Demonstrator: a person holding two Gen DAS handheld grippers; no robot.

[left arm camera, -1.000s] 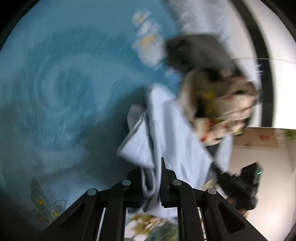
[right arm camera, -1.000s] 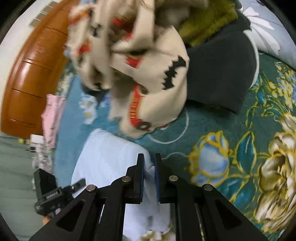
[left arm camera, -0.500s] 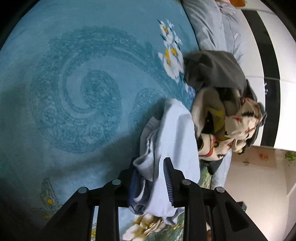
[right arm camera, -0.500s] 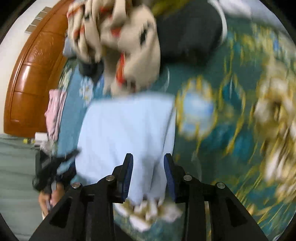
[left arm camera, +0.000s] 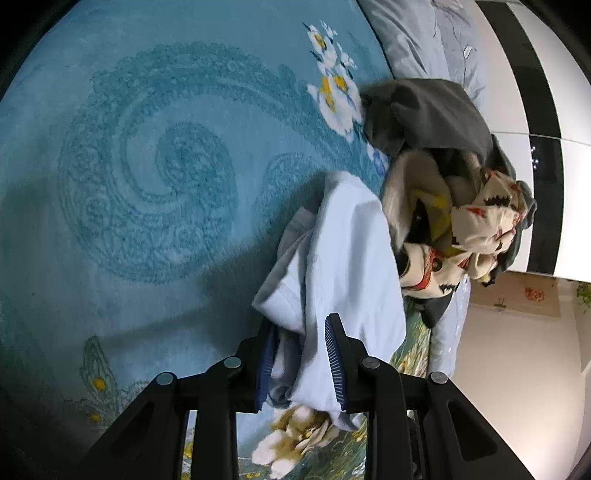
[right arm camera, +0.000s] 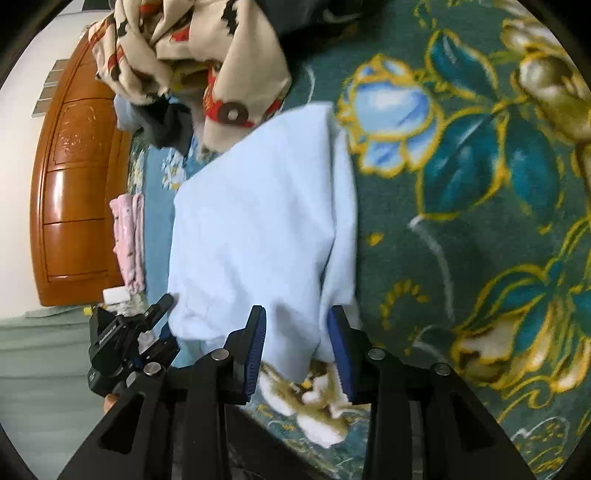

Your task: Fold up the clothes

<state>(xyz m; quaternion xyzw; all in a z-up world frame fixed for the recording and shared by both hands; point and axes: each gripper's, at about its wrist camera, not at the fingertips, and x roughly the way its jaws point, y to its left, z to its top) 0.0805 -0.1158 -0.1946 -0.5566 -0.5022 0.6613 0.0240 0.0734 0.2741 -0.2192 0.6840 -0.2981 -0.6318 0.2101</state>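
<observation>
A light blue garment (left arm camera: 347,251) lies folded on the teal flowered bedspread (left arm camera: 147,147). My left gripper (left arm camera: 301,325) is open, and a bunched edge of the garment sits loosely between its jaws. In the right wrist view the same light blue garment (right arm camera: 255,221) is a flat rectangle. My right gripper (right arm camera: 296,312) is open too, its jaws standing either side of the garment's near corner. The left gripper (right arm camera: 125,332) also shows there, at the garment's left edge.
A heap of unfolded clothes (left arm camera: 472,221) with a cream patterned piece (right arm camera: 192,48) and a grey one (left arm camera: 424,107) touches the garment's far end. Pink folded clothes (right arm camera: 127,240) lie by a wooden headboard (right arm camera: 74,184). Grey pillows (left arm camera: 413,33) lie beyond.
Both grippers were shut on the light blue garment a second ago; both have opened and let it go. The garment has settled flat on the bed.
</observation>
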